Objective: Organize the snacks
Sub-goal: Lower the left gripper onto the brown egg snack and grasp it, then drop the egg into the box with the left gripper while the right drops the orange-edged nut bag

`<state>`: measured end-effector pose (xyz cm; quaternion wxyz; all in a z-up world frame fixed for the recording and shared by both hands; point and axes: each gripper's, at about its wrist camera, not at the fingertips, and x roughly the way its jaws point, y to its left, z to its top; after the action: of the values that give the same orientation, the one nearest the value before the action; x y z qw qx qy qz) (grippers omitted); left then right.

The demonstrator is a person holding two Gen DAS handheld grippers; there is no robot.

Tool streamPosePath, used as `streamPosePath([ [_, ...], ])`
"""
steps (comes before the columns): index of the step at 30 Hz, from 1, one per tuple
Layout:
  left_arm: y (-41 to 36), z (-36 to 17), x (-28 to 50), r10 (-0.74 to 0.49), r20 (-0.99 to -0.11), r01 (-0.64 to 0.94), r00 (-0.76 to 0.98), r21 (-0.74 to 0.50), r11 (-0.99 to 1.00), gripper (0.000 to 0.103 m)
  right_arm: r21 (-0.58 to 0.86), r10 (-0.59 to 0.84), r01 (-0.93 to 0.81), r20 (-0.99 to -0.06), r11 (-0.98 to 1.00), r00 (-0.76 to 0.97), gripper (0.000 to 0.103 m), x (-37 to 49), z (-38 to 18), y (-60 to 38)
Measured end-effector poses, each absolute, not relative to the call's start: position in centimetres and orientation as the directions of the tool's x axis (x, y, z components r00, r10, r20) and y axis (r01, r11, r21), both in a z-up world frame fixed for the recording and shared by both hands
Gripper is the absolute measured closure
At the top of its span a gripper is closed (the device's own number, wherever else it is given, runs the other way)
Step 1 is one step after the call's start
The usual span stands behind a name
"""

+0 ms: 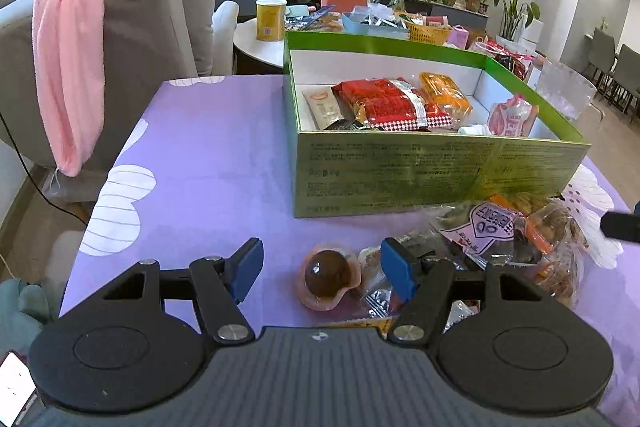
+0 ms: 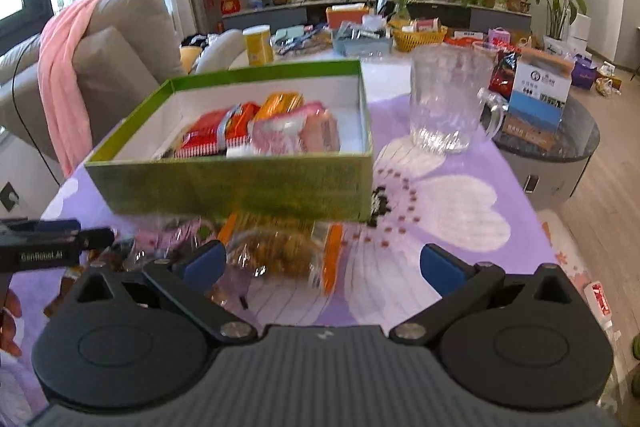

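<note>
Two sets of jaws are hanging wide open over the snacks, gripping nothing.

I am watching the left gripper (image 1: pixel 322 273) hovering low at the bottom of its view, with a brown jelly cup (image 1: pixel 328 277) lying on the purple tabletop (image 1: pixel 208 163) between its blue pads. I am seeing the right gripper (image 2: pixel 322 267) gaping above a clear bag of snacks (image 2: pixel 280 253) at lower centre. Both are facing the green box (image 1: pixel 436 171), which is sitting mid-frame and already holding red, orange and pink packets (image 1: pixel 390 103). A glass mug (image 2: pixel 450 99) is standing to the right of the box.
</note>
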<state>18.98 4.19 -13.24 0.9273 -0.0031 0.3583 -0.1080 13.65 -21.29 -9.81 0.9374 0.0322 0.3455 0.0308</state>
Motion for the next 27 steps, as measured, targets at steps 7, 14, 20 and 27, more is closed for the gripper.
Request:
streamPosePath([
  [7, 4.5, -13.8, 19.4, -0.184, -0.668, 0.183, 0.721, -0.072, 0.980, 0.041, 0.126, 0.108, -0.031, -0.673, 0.991, 0.732, 0.007, 15.0, -11.0, -20.5],
  [14, 4.8, -14.4, 19.6, -0.202, -0.657, 0.191, 0.727, -0.089, 0.977, 0.041, 0.162, 0.116, 0.000, -0.709, 0.987, 0.696, 0.007, 16.8, -12.1, -20.1],
  [20, 4.4, -14.5, 19.3, -0.178, -0.647, 0.201, 0.742, -0.039, 0.979, 0.069, 0.150, 0.111, -0.003, -0.721, 0.989, 0.684, 0.007, 17.4, -13.0, -19.5],
  [27, 4.9, -14.1, 18.4, -0.216, -0.637, 0.213, 0.740, -0.082, 0.974, 0.075, 0.145, 0.117, -0.014, -0.735, 0.989, 0.668, 0.007, 17.7, -13.2, -19.4],
])
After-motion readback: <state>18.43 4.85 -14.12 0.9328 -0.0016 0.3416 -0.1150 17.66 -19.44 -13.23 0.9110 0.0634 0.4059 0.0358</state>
